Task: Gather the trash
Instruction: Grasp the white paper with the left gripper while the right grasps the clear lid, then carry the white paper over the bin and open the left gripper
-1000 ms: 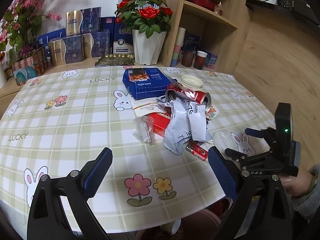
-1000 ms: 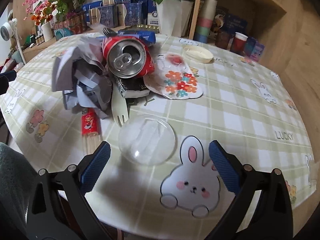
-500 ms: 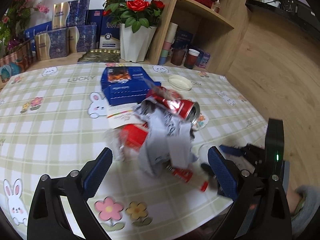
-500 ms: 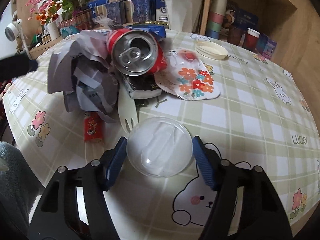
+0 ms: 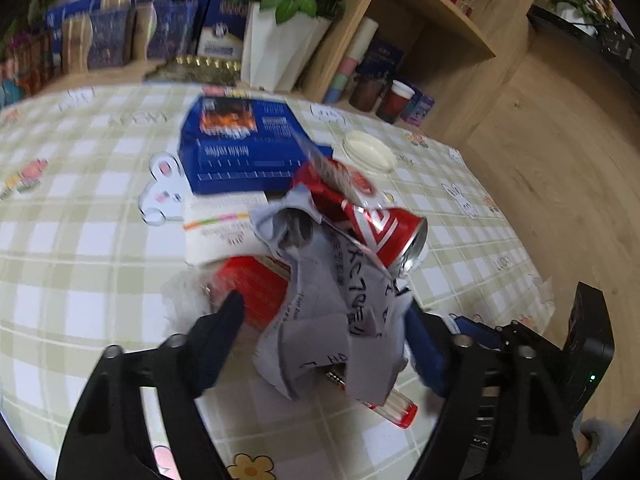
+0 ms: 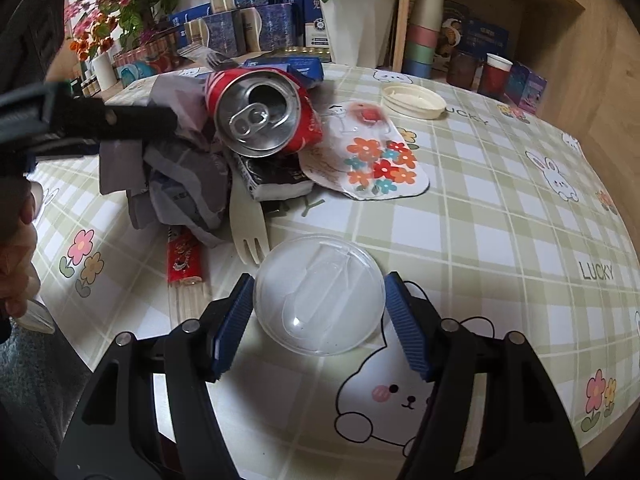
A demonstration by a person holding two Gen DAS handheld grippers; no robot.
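A pile of trash lies on the checked tablecloth [image 5: 80,240]: crumpled grey paper [image 5: 340,320], a crushed red can [image 5: 380,224], a red packet [image 5: 256,288] and a blue box [image 5: 240,144]. My left gripper [image 5: 324,308] straddles the grey paper with its jaws closing. The right pad touches the paper's edge, while the left pad sits beside the red packet. In the right wrist view my right gripper [image 6: 320,280] is shut on a clear plastic dome lid [image 6: 320,300] resting on the table. The can [image 6: 260,112] faces this camera.
A white plastic fork [image 6: 248,224], a red chopstick wrapper [image 6: 184,256], a floral paper piece [image 6: 372,160] and a white lid [image 6: 412,98] lie around the pile. A flower pot [image 5: 276,52], boxes and a wooden shelf [image 5: 432,12] stand behind. The table edge runs close in front.
My left gripper has moved forward over the pile and its jaws have narrowed around the grey paper. The right gripper closed on the clear lid and has stayed in place since.
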